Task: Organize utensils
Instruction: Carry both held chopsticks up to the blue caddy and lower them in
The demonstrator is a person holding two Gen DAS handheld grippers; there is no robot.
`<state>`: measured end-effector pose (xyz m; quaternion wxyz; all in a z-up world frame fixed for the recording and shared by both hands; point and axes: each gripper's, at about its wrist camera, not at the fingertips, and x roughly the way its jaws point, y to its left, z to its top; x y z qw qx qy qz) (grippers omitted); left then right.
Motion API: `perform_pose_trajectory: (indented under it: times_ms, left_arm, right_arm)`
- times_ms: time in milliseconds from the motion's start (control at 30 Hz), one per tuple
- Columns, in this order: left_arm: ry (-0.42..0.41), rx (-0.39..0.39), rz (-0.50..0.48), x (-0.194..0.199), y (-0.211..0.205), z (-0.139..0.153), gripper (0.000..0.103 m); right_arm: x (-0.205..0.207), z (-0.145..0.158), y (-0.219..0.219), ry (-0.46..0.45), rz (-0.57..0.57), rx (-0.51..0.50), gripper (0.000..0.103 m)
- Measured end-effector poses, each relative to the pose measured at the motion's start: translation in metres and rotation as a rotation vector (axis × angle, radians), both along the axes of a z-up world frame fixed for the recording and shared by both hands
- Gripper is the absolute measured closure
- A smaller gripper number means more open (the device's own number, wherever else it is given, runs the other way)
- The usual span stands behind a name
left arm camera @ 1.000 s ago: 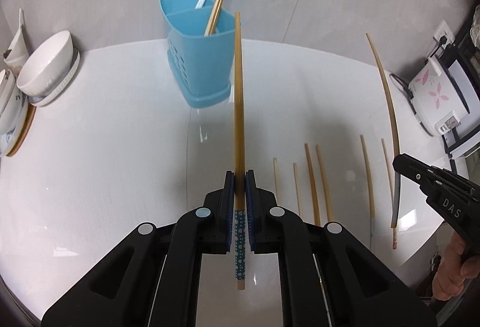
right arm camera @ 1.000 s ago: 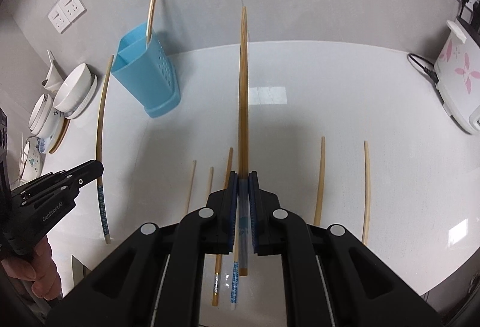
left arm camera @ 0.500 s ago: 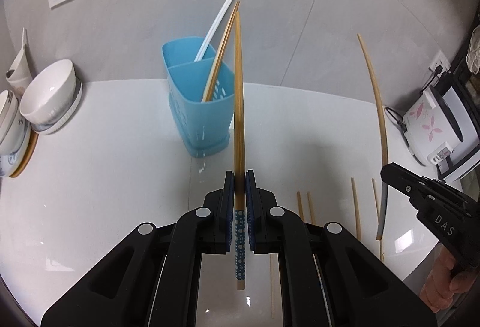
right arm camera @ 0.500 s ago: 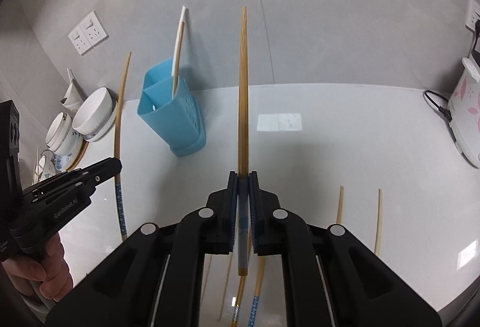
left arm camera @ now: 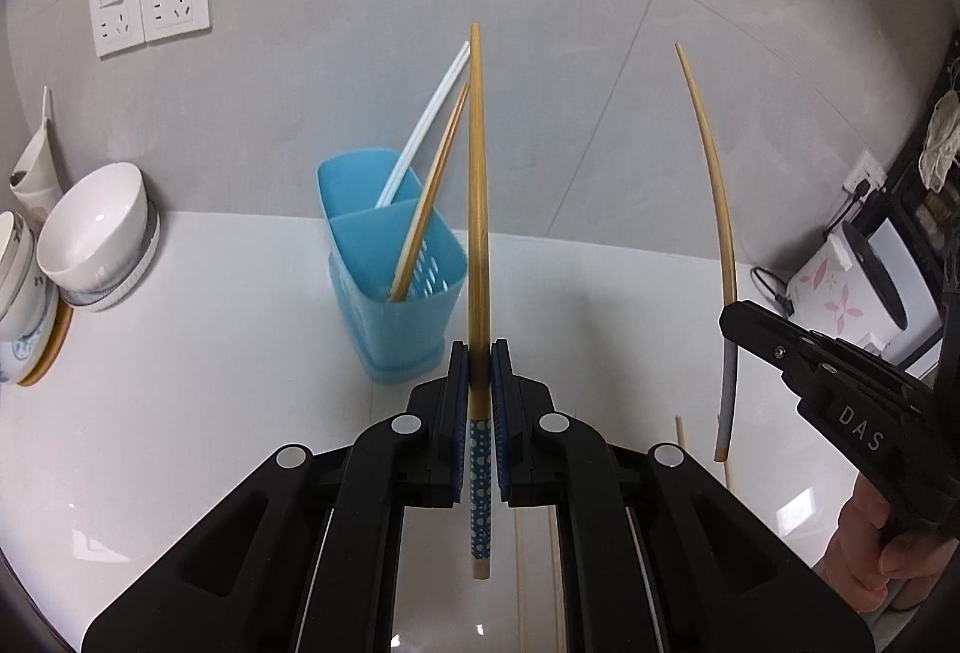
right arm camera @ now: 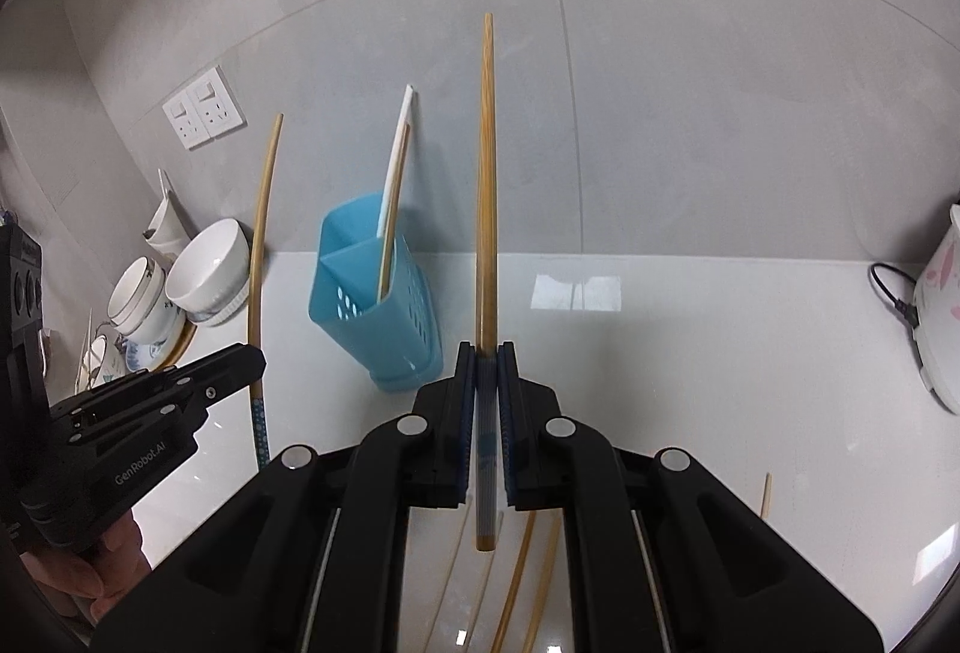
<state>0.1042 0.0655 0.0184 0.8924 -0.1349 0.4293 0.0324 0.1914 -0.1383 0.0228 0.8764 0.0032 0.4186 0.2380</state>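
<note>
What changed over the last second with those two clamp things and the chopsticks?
Both grippers rose and tipped up, so the loose chopsticks on the counter slid almost out of view. Nothing was grabbed or released. The left gripper stays shut on its dotted chopstick, the right gripper on its grey-ended chopstick. The blue holder keeps its two sticks.

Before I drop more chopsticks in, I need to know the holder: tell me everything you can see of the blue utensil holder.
The blue utensil holder looks like light blue plastic, upright on the white counter near the wall, on a slightly wider base. A divider splits it into two compartments, and its front wall is perforated. One white chopstick and one wooden chopstick lean inside. No hand-held gripper touches it.
</note>
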Motion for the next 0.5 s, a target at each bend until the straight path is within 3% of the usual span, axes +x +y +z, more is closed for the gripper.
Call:
perform_pose_trajectory:
  times_ms: [500]
  left_arm:
    - [-0.116, 0.024, 0.030, 0.035, 0.030, 0.013, 0.096]
  right_arm:
    - [0.028, 0.020, 0.031, -0.066, 0.031, 0.074, 0.096]
